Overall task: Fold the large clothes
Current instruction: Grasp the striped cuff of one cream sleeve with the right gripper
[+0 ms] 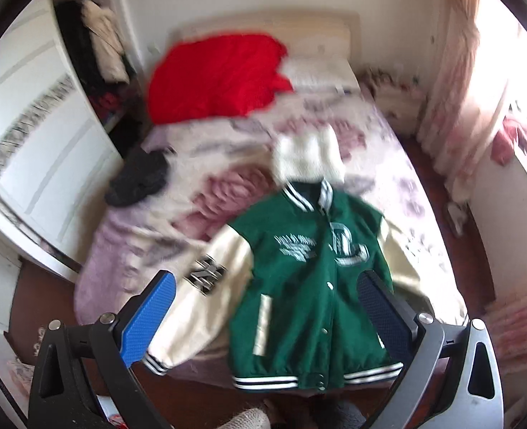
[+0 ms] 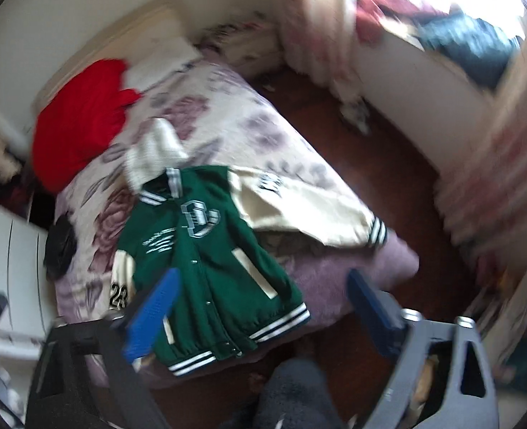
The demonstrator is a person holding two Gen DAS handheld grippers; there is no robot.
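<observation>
A green varsity jacket (image 1: 310, 286) lies face up at the foot of a floral-covered bed (image 1: 192, 193), its hem at six o'clock overhanging the edge. The left gripper (image 1: 274, 321) and right gripper (image 2: 260, 307) hover above it, jaws spread, holding nothing. The risk: a tug on the hem could drag the jacket to the floor, or a sleeve (image 2: 306, 211) fold could bunch.
</observation>
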